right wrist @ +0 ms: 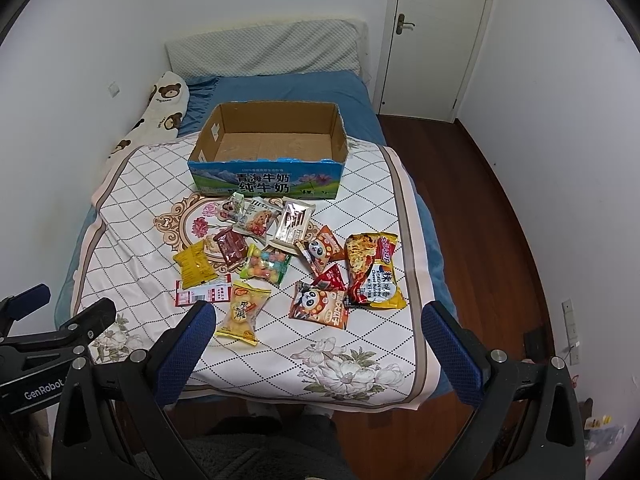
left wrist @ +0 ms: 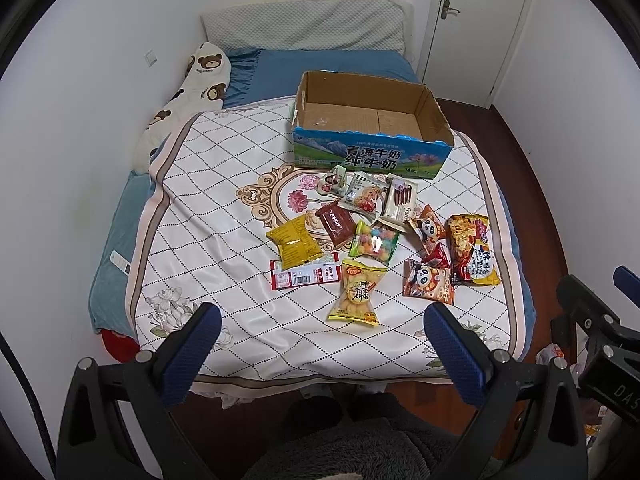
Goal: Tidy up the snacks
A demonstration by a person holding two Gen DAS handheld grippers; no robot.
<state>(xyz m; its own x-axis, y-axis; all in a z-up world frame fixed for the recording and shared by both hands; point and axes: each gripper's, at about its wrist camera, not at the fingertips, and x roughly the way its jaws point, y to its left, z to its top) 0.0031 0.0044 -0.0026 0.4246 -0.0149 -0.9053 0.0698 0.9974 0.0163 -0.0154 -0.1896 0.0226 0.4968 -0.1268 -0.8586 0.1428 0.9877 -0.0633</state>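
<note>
Nearest the lens: grey fuzzy trousers [left wrist: 360, 448] at 6 o'clock, standing at the foot of the bed [right wrist: 436, 276]. Just above that, left gripper [left wrist: 322, 326] spread wide with nothing between its blue pads [left wrist: 200, 344], hovering over the near edge of the quilt [left wrist: 224, 240]. Same story for the right gripper [right wrist: 318, 322]: jaws wide apart, holding nothing, hanging over the quilt's flower print.

Moving up toward the middle, loose pile of snacks. Closest one: yellow biscuit pack [left wrist: 357, 295], dead centre in the left view. At 9 o'clock from it, red-and-white strip packet [left wrist: 305, 275] with a yellow bag [left wrist: 294, 243] lying partly on top. At 3 o'clock, two panda cookie packs [left wrist: 428, 283], then the big noodle packet [right wrist: 374, 270] at the pile's right edge. Further up: colourful candy bag [right wrist: 267, 266], dark red pouch [right wrist: 231, 245], chocolate wafer pack [right wrist: 294, 222].

Beyond the pile at 12 o'clock, open cardboard milk box [right wrist: 266, 182], upright, nothing inside. Past that, blue sheet, bear-print pillow [left wrist: 204, 76] at 10 o'clock, white door [right wrist: 432, 36] at 1 o'clock.
</note>
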